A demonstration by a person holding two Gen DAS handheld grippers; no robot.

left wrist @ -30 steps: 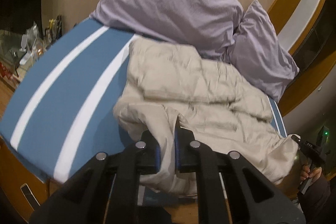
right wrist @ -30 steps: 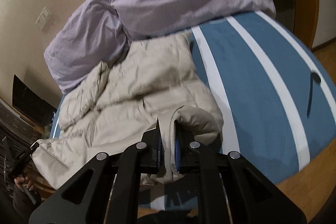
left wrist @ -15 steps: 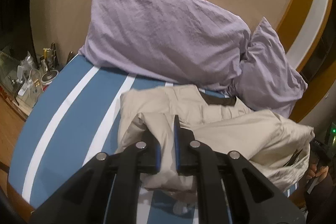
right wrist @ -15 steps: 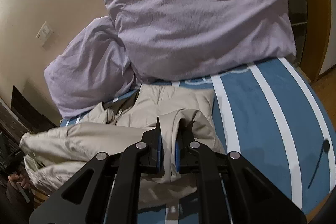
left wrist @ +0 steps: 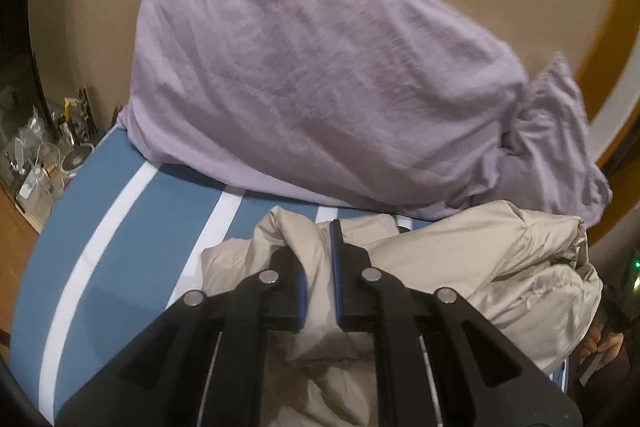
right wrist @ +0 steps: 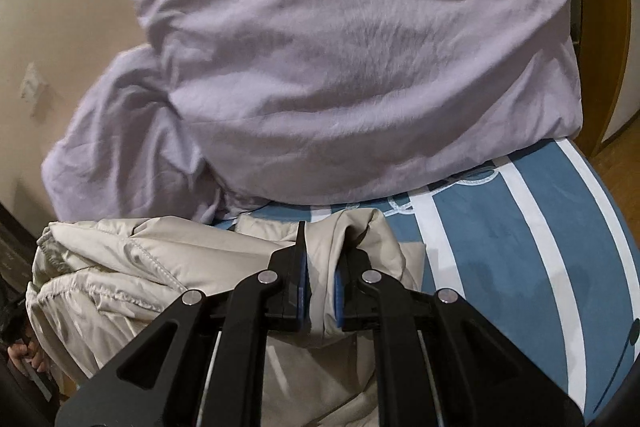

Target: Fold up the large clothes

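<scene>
Grippers level, clamping jacket.

Your work surface is the bed, covered in blue with white lengthwise stripes. At its head edge a large lilac pillow lies across the cover, with a second, smaller pillow touching it at the corner on your right. Just in front of both, a beige jacket lies bunched on the cover, its far edge near the pillows.
</scene>
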